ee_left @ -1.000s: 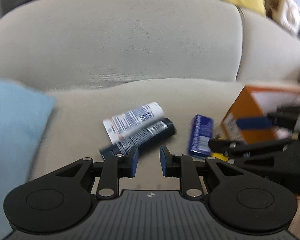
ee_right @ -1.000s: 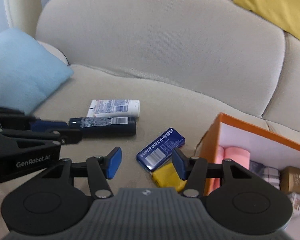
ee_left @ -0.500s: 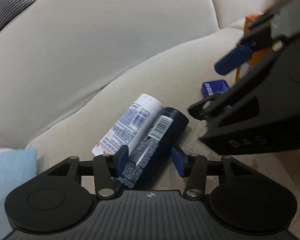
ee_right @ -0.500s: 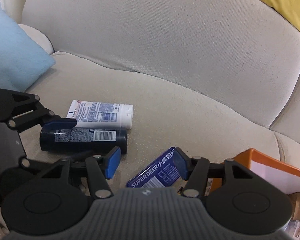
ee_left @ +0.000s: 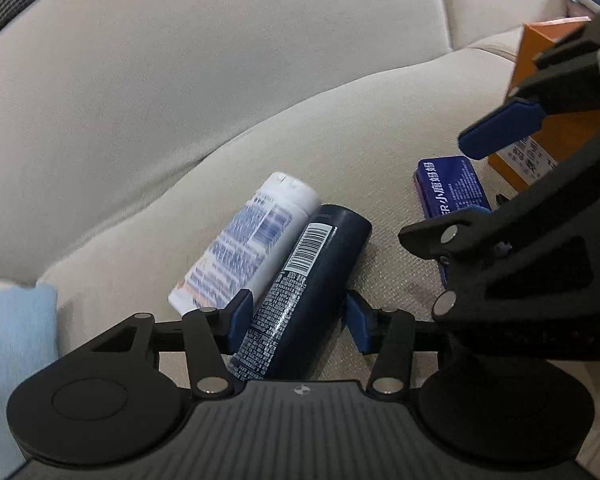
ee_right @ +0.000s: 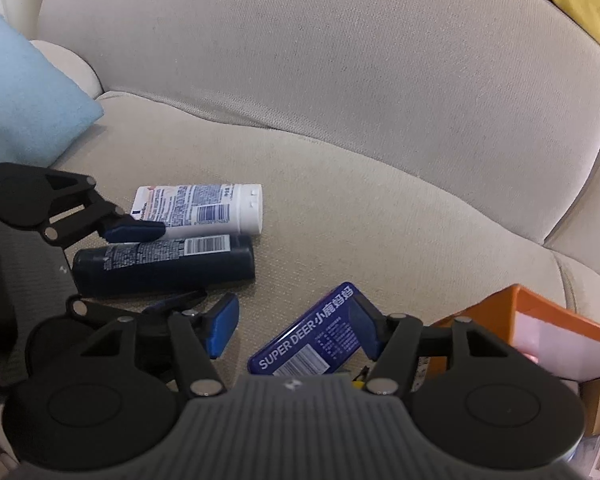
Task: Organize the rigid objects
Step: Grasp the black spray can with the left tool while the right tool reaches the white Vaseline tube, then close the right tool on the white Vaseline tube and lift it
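A dark navy bottle (ee_left: 300, 292) lies on the beige sofa seat beside a white tube (ee_left: 244, 244). My left gripper (ee_left: 298, 322) is open, its fingers on either side of the navy bottle's lower end, not closed on it. A blue tin (ee_right: 312, 340) marked SUPER DEER lies between the open fingers of my right gripper (ee_right: 298, 328); the right finger is near its edge. In the right wrist view the navy bottle (ee_right: 164, 264) and white tube (ee_right: 200, 208) lie side by side, with the left gripper (ee_right: 156, 264) around the bottle.
An orange box (ee_right: 540, 328) with several items inside stands at the right, also in the left wrist view (ee_left: 548, 120). A light blue cushion (ee_right: 24, 92) is at the left. A yellow object (ee_right: 358, 378) peeks out under the tin. The sofa backrest (ee_right: 340, 60) rises behind.
My left gripper has opened and moved forward around the navy bottle. My right gripper has moved down and forward so the blue tin sits between its fingers.
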